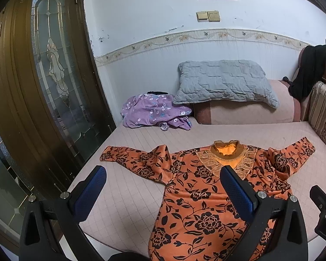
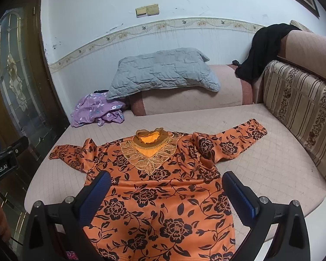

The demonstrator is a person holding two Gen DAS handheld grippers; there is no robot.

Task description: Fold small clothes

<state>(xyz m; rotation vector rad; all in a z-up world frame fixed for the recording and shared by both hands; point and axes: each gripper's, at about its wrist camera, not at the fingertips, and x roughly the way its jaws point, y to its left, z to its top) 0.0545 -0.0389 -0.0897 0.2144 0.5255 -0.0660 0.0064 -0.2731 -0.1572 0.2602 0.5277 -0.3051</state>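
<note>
Left gripper (image 1: 163, 192): fingers wide apart, empty, above the near left part of the orange top (image 1: 197, 206). Right gripper (image 2: 166, 195): fingers equally spread, empty, over the top's (image 2: 160, 198) lower body; hem between the fingers. The top lies flat, front up, on the pink quilted couch seat (image 2: 260, 163). Long axis runs near-to-far, collar toward the wall, hem at the near edge, both sleeves spread sideways. Beyond it: crumpled purple garment (image 1: 154, 114), grey pillow (image 1: 223, 82) on the armrest, black cloth (image 2: 263, 47) draped on the backrest.
</note>
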